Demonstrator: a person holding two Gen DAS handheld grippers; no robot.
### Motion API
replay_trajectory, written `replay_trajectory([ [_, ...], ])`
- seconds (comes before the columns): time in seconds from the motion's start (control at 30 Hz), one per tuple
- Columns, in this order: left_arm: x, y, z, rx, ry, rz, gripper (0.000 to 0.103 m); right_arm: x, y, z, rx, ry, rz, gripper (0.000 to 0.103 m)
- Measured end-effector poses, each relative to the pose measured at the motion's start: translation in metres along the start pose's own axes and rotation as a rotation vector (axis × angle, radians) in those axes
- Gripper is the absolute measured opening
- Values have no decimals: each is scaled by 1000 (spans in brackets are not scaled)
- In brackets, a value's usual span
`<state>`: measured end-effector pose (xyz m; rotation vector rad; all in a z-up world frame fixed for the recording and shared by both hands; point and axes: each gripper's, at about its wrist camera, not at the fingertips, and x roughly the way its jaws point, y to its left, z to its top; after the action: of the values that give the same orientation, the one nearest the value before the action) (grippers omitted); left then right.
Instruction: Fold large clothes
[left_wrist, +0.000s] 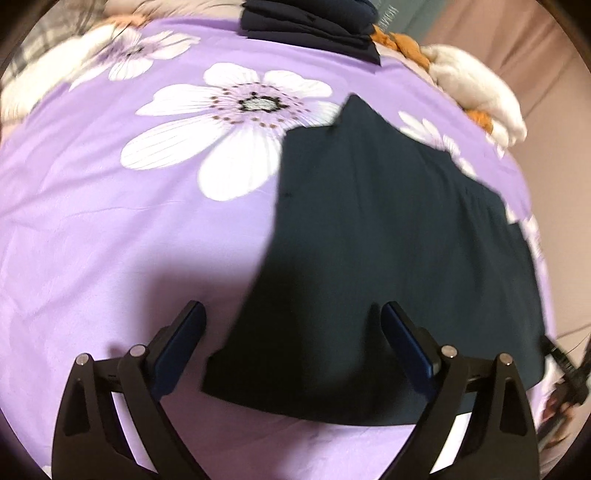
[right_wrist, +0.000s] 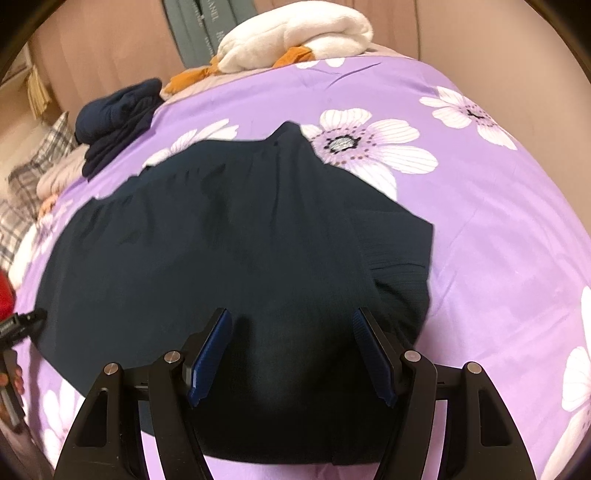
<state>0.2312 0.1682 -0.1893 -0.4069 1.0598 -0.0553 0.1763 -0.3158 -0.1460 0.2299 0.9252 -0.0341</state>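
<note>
I am looking down at a dark navy, thin-fabric garment (right_wrist: 236, 236) that is lying spread flat on a lilac bedsheet printed with large white flowers (left_wrist: 92, 229), and I am placing everything else against that garment.

My left gripper (left_wrist: 291, 314) is hovering over the garment's near left corner, its blue-padded fingers (left_wrist: 184, 332) standing wide apart; one is sitting over bare sheet just off the garment's left edge, the other over the dark cloth. Nothing is lying between the pads, and I cannot tell whether the tips are touching the fabric.

My right gripper (right_wrist: 291, 321) is hanging over the near edge of the garment, towards its right side, where a ribbed flap is lying folded on top. Its fingers (right_wrist: 210, 350) are standing moderately apart with only flat cloth below them, and they are gripping nothing.

Beyond the garment's far edge, a pile of folded dark navy clothes (right_wrist: 118, 122) is sitting at the edge of the sheet. Further round that far side, a cream plush toy with orange parts (right_wrist: 295, 37) is resting beside the pile. In the right wrist view the other gripper's black tip (right_wrist: 22, 321) is showing at the garment's left side, just beside the cloth.
</note>
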Motion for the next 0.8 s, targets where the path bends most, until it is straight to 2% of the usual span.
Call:
replay_trajectory([
  [0.13, -11, 22, 4, -98, 5, -130, 95, -14, -17, 0, 52, -33, -23, 68],
  [0.23, -15, 34, 5, -188, 4, -232, 93, -15, -40, -3, 123, -13, -19, 68],
  [0.27, -15, 35, 5, -206, 6, -259, 92, -14, -47, -5, 155, 5, 1, 68],
  [0.33, -15, 31, 3, -203, 16, -300, 82, -12, -61, -12, 219, 21, 46, 68],
  [0.47, -14, 12, 3, -117, 40, -317, 76, -10, -81, -23, 330, 25, 135, 68],
  [0.63, -6, -2, 3, -22, 70, -270, 75, 4, -85, -32, 396, 92, 301, 68],
  [0.73, -2, 2, 4, -31, 86, -277, 75, 9, -74, -31, 378, 99, 344, 68],
  [0.8, 2, 6, 4, -41, 95, -278, 75, 11, -63, -29, 329, 102, 309, 68],
])
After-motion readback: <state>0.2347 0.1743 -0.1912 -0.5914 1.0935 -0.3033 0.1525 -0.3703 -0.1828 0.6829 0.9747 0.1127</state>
